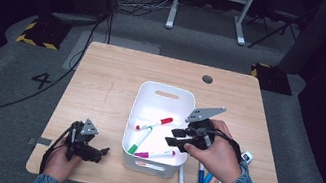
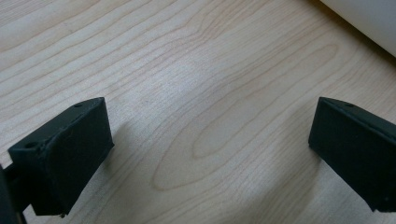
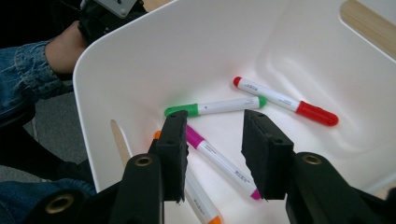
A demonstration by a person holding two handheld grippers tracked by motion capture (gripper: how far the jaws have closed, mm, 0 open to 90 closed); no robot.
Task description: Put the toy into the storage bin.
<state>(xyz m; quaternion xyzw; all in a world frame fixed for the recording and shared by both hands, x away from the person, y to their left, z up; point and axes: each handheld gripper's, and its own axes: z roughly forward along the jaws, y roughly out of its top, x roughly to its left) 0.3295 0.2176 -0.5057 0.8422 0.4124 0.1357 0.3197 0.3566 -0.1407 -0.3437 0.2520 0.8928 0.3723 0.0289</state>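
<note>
Your right gripper (image 3: 212,156) hangs with its jaws apart and holding nothing above the white plastic bin (image 3: 107,70), and the magenta-capped white marker (image 3: 219,161) lies on the bin floor just below and between the fingers (image 3: 266,154). This marker is light, stiff and smooth, so it probably rolls; take it across the middle of the barrel. Your left gripper (image 2: 205,154) rests released over the pale wooden table (image 2: 196,70).

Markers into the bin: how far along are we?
Done: the red marker, green marker, pink marker and an orange one lie in the white bin. In hand: the right gripper hangs open above them, holding nothing; the left gripper is open over bare table. Left: several markers beside the bin.
</note>
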